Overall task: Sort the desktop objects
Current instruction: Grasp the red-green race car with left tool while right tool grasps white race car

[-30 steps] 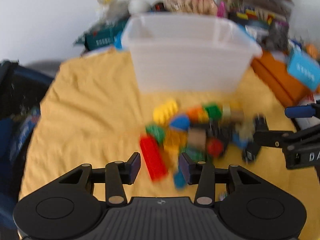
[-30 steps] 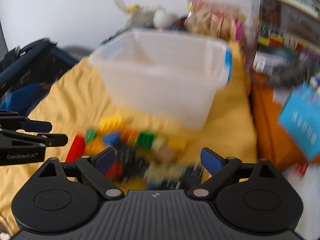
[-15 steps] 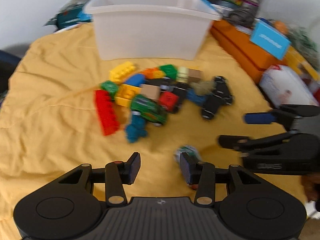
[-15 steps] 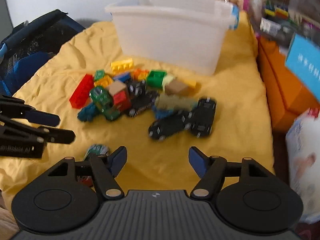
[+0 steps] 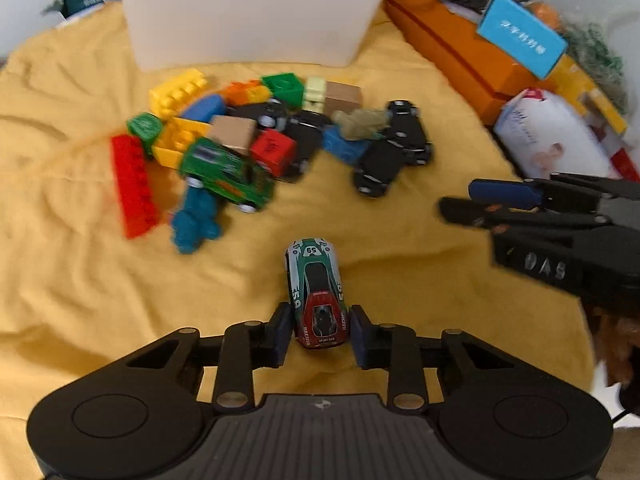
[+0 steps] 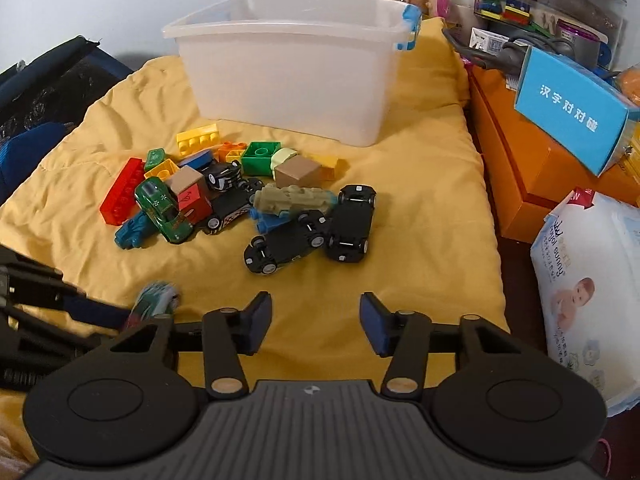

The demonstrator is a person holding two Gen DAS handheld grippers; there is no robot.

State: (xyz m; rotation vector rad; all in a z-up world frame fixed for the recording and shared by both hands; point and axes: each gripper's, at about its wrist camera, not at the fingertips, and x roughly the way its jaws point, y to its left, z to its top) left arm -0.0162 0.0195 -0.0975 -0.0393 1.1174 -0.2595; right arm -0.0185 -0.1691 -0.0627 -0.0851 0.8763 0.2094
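Note:
A green, white and red racing car marked 59 (image 5: 317, 293) lies on the yellow cloth with its rear between the fingers of my left gripper (image 5: 316, 334), which is open around it. The car shows blurred in the right wrist view (image 6: 154, 300). A pile of toy bricks and cars (image 6: 240, 196) lies farther off, in front of a white plastic bin (image 6: 292, 68). Two black cars (image 6: 312, 230) lie upside down at the pile's right. My right gripper (image 6: 316, 316) is open and empty over bare cloth.
An orange box (image 6: 520, 160) and a blue card box (image 6: 572, 112) stand at the right. A white wipes pack (image 6: 588, 280) lies at the near right. A dark blue bag (image 6: 44, 96) sits at the left edge. Clutter lines the wall behind the bin.
Both grippers have drawn back from the pile toward the near side. My left gripper has come around the rear of the racing car, with its jaws set wider.

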